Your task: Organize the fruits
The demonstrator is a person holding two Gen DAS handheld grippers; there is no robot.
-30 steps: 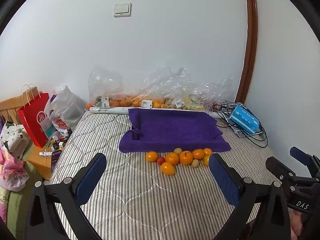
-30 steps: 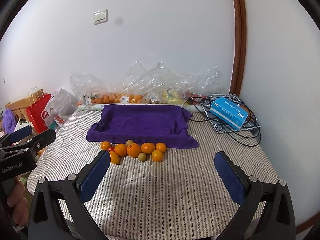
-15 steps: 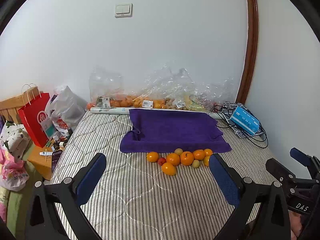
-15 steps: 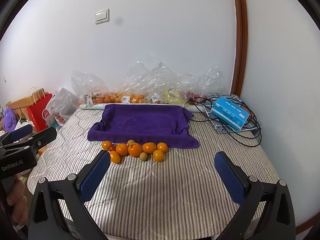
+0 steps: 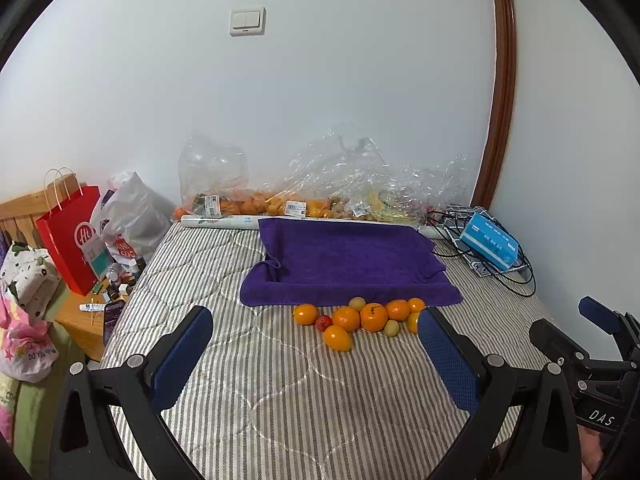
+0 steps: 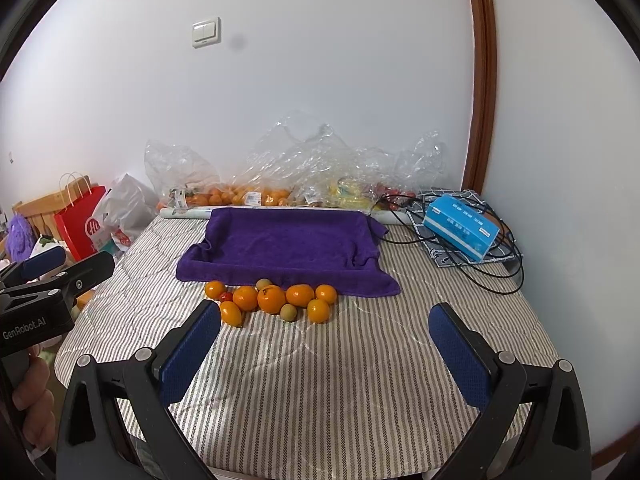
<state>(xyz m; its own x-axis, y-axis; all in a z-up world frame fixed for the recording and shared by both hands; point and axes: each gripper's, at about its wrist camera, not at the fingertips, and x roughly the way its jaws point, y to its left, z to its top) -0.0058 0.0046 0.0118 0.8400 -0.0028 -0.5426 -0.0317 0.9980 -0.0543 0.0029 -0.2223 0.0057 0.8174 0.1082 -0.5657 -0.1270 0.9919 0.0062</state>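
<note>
A cluster of several oranges, two small green fruits and a small red fruit lies on the striped mattress just in front of a purple towel. My left gripper hovers open, short of the fruit, with nothing between its blue pads. My right gripper is also open and empty, a little to the right and short of the cluster. Each gripper shows at the edge of the other's view.
Clear plastic bags with more fruit line the wall behind the towel. A blue tissue box sits on tangled black cables at the right. A red paper bag and a bedside table with clutter stand left of the bed.
Both grippers have eased slightly forward toward the fruit; the fruit and towel have not moved, and both grippers stay open.
</note>
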